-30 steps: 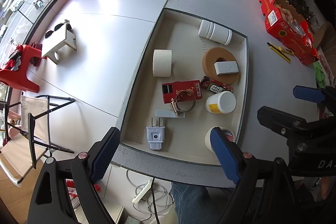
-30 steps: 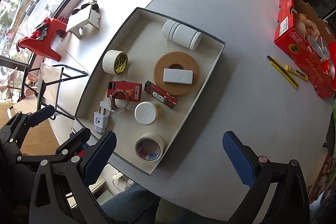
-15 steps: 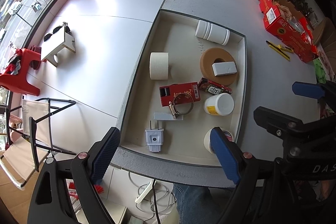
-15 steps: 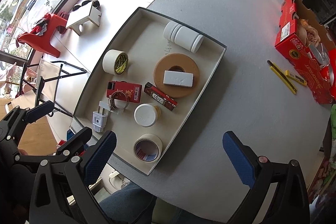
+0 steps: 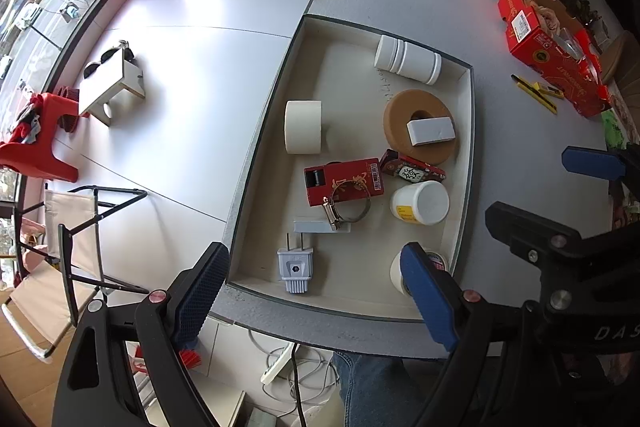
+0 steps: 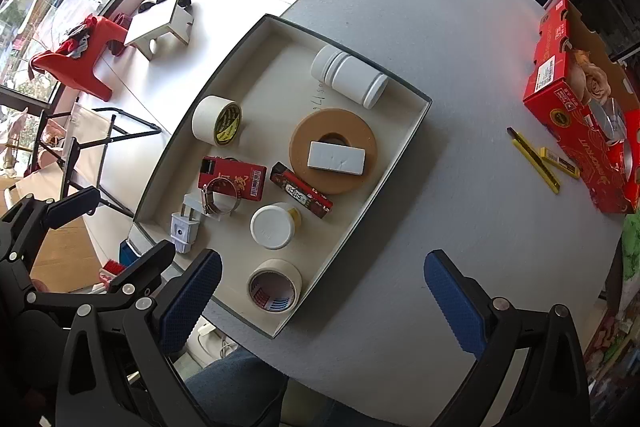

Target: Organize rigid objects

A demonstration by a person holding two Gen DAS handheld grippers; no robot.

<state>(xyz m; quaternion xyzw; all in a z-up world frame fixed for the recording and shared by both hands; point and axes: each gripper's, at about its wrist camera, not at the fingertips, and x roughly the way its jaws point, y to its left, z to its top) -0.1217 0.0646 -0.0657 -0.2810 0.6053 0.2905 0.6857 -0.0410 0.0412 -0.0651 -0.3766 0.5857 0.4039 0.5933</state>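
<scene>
Left tongs (image 5: 316,291): wide open and empty, high over the near end of the shallow cream tray (image 5: 466,163).
Tray: sat on the round grey table (image 6: 460,75), long side running away from the person.
Grey plug (image 5: 295,265): flat, prongs pointing away.
White bottle (image 6: 349,79): on its side, long way across the far end.
Right tongs (image 6: 320,301): also wide open, holding nothing.
Risk: things lay close together; tongs coming down could bump a neighbour or roll the bottle.

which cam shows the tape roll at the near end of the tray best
The right wrist view: the tape roll lies fully in sight, its printed core showing. In the left wrist view the left gripper's blue finger covers most of that roll.
</scene>
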